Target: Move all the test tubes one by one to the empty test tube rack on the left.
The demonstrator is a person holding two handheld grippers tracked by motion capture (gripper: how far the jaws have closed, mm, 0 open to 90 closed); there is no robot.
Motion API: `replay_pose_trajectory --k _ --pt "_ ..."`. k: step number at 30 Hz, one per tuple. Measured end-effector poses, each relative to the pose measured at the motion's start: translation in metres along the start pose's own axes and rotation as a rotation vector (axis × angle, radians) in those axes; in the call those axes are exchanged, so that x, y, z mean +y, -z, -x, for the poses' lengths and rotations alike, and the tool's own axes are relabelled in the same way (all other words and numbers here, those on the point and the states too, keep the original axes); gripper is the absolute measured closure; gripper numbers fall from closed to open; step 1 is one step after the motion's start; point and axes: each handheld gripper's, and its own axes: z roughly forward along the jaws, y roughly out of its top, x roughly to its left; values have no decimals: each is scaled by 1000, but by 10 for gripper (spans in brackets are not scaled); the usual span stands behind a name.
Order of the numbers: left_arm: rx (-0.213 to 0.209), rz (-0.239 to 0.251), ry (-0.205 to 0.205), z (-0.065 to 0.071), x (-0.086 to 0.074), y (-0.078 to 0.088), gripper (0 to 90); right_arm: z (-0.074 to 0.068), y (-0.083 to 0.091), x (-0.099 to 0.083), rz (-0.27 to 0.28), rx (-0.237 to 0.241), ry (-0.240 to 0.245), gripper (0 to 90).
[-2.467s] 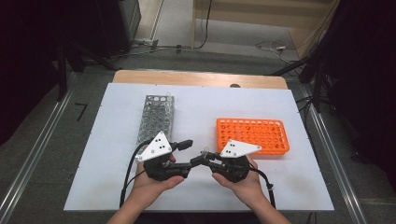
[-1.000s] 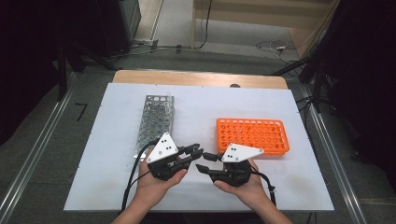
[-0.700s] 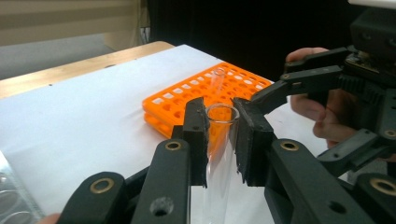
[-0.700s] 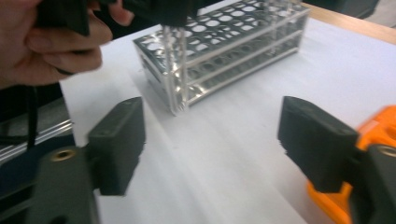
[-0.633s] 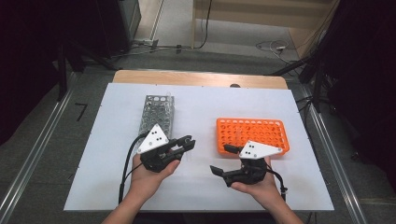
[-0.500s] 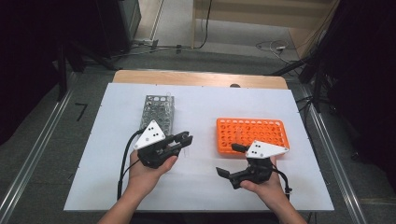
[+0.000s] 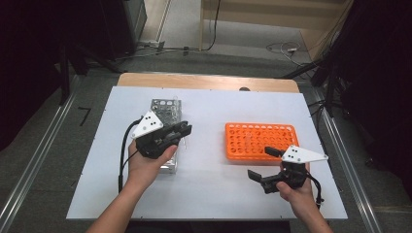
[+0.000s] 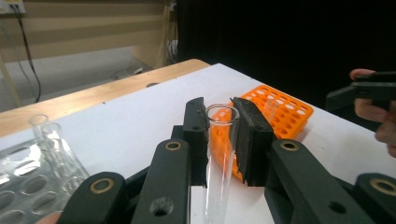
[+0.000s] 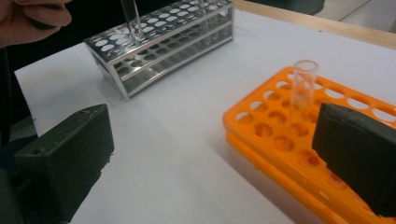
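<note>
The left gripper (image 8: 219, 135) is clamping a tube (image 8: 219, 154) upright at frame centre, ready for the steel rack (image 7: 167, 114); the right gripper (image 7: 266, 165), jaws just opened, empty, is hovering lower right beside the orange rack (image 7: 260, 141).

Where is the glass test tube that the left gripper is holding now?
The glass test tube is clamped upright in the left gripper, at the left of the high view, above the metal rack.

Lab-type room: test tube racks (image 7: 260, 141) on white table (image 7: 209, 194), cables on floor (image 7: 279, 48), alu frame rails (image 7: 34, 165).
</note>
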Motion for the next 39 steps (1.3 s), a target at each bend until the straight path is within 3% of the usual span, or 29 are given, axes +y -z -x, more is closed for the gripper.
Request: replay_pose_trajectory --k 15,24,39 --pt "91 31 30 -42 9 -6 760 22 27 -25 -19 -62 -54 0" --pt "154 42 22 -59 14 -15 760 30 40 -38 -25 -90 -78 0" --pt "224 24 3 -69 8 -36 759 32 40 -38 -13 -88 -85 0"
